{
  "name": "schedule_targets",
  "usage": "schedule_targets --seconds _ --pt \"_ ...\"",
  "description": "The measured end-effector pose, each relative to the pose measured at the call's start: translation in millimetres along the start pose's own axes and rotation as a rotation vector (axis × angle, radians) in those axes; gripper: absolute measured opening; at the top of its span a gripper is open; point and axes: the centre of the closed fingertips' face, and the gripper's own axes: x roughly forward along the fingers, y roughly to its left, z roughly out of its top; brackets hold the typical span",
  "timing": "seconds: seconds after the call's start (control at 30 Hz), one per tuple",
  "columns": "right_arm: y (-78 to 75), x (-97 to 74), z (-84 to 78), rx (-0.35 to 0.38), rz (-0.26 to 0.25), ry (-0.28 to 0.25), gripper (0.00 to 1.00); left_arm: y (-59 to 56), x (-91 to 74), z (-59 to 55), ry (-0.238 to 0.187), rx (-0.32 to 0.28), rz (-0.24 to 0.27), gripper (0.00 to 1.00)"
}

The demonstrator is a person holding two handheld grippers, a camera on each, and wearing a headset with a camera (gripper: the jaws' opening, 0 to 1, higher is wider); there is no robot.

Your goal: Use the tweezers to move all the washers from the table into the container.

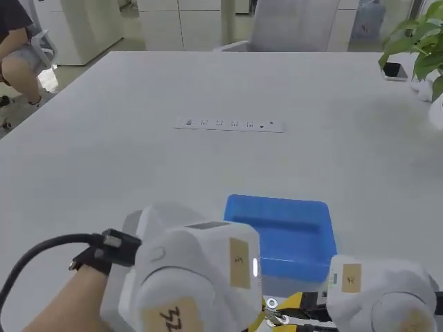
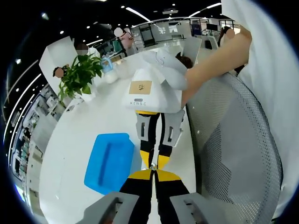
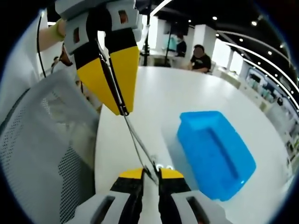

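Both grippers are clenched on the tweezers (image 3: 135, 140), the left gripper (image 3: 121, 108) at the back end, the right gripper (image 3: 150, 175) near the tips. The washers (image 3: 163, 167) lie by the near edge of the desk (image 1: 221, 159), beside the blue container (image 3: 215, 149) (a short carry); I'd pinch gently and lift straight.

Open table (image 1: 208, 166) lies beyond the blue container (image 1: 280, 232); a mesh chair (image 3: 42, 140) crowds the near edge.
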Motion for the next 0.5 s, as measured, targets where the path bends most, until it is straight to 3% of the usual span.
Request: schedule_targets --seconds 0.5 --pt "-2.8 -1.0 -2.7 0.081 0.003 -0.034 0.08 13.9 7.3 9.0 0.023 0.05 -0.043 0.0"
